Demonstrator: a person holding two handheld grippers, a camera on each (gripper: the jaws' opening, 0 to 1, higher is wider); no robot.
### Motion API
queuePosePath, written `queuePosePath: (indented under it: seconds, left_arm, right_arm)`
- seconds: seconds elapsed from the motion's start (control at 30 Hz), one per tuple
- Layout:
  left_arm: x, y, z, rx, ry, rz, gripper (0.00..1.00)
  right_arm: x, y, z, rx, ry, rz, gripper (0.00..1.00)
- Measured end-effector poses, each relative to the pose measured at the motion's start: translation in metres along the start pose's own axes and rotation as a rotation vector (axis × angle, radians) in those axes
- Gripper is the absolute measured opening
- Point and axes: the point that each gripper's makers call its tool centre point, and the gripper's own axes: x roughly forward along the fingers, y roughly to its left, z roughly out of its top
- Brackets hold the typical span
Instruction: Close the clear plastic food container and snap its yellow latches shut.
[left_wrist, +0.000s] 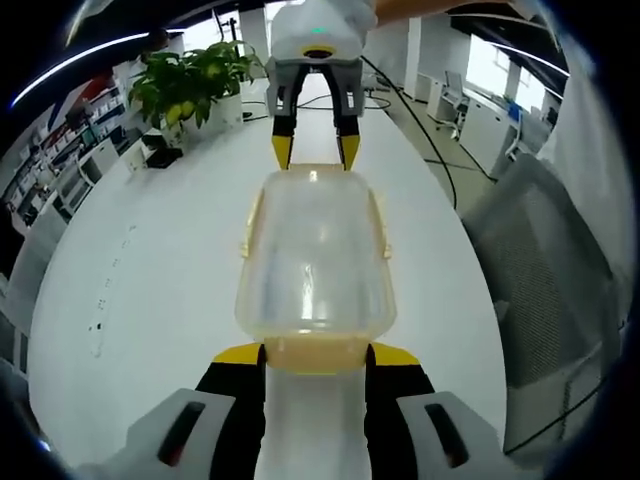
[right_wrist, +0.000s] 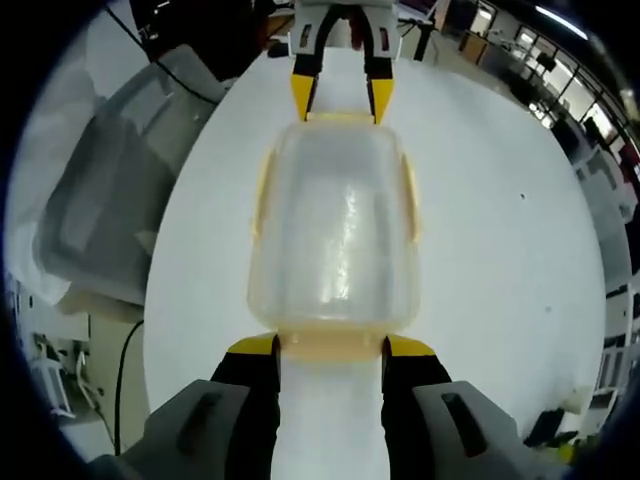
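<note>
Two tools (left_wrist: 316, 356) (right_wrist: 331, 347), one container (left_wrist: 315, 262).

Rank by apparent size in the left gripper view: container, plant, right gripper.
1. Container, clearly the largest, though it sits nearest the camera.
2 and 3. Plant and right gripper: they look about alike, and both sit farther off, so no ranking between them.
</note>
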Motion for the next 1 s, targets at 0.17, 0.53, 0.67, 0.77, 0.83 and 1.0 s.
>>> queuePosePath:
  seconds: [0.17, 0.53, 0.67, 0.77, 0.83, 1.0]
  left_arm:
    - [0.002, 0.001, 0.000, 0.006, -0.003, 0.004, 0.32]
    - [0.003, -0.001, 0.000, 0.005, -0.008, 0.002, 0.32]
    - [0.002, -0.001, -0.002, 0.001, -0.012, 0.006, 0.32]
    - [0.002, -0.001, -0.002, 0.001, -0.014, 0.009, 0.32]
    - [0.001, -0.001, -0.002, -0.001, -0.016, 0.009, 0.32]
    - [0.002, 0.000, -0.006, 0.002, -0.011, 0.012, 0.32]
  right_arm:
    - [0.001, -0.001, -0.001, 0.006, -0.004, -0.007, 0.36]
    - [0.007, -0.001, -0.003, -0.003, 0.007, -0.004, 0.36]
    - [0.010, -0.001, -0.002, -0.006, 0.008, -0.006, 0.36]
    - [0.011, -0.001, -0.002, -0.007, 0.010, -0.007, 0.36]
    - [0.012, -0.001, -0.002, -0.008, 0.012, -0.007, 0.36]
    - [0.013, -0.001, -0.001, 0.002, 0.009, -0.003, 0.36]
